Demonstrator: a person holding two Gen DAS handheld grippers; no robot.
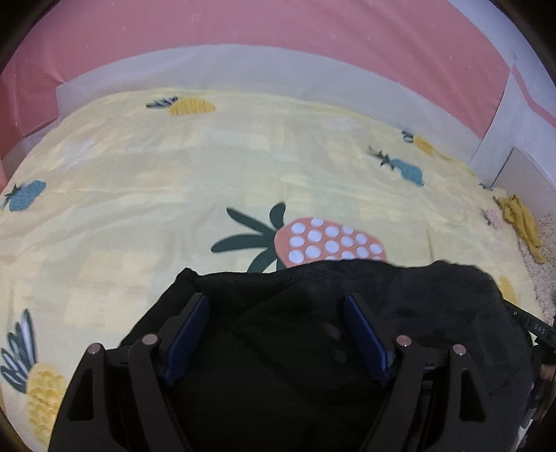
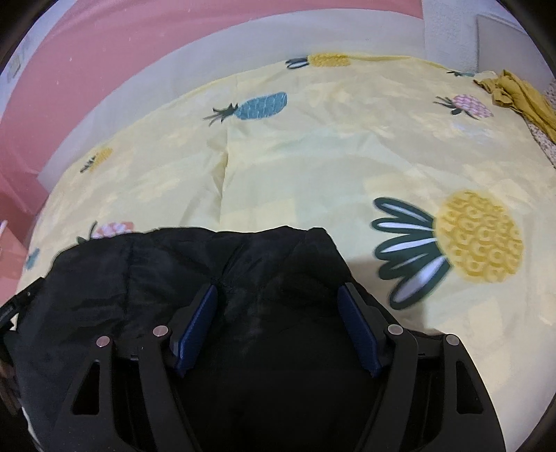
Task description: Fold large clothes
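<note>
A black garment (image 1: 312,306) lies on the yellow pineapple-print bed sheet (image 1: 173,174) at the near edge. It also shows in the right wrist view (image 2: 156,271). My left gripper (image 1: 276,302) is open, its blue-padded fingers (image 1: 194,323) spread wide over the garment's left part. My right gripper (image 2: 278,295) is open, its fingers (image 2: 351,313) spread over the garment's right corner. Neither grips the cloth. The garment's near part is hidden under the grippers.
A mustard-yellow cloth (image 1: 521,222) lies crumpled at the bed's right edge, also in the right wrist view (image 2: 517,94). A white bed frame (image 1: 243,69) and a pink wall (image 1: 243,24) stand behind. The sheet (image 2: 312,146) stretches beyond the garment.
</note>
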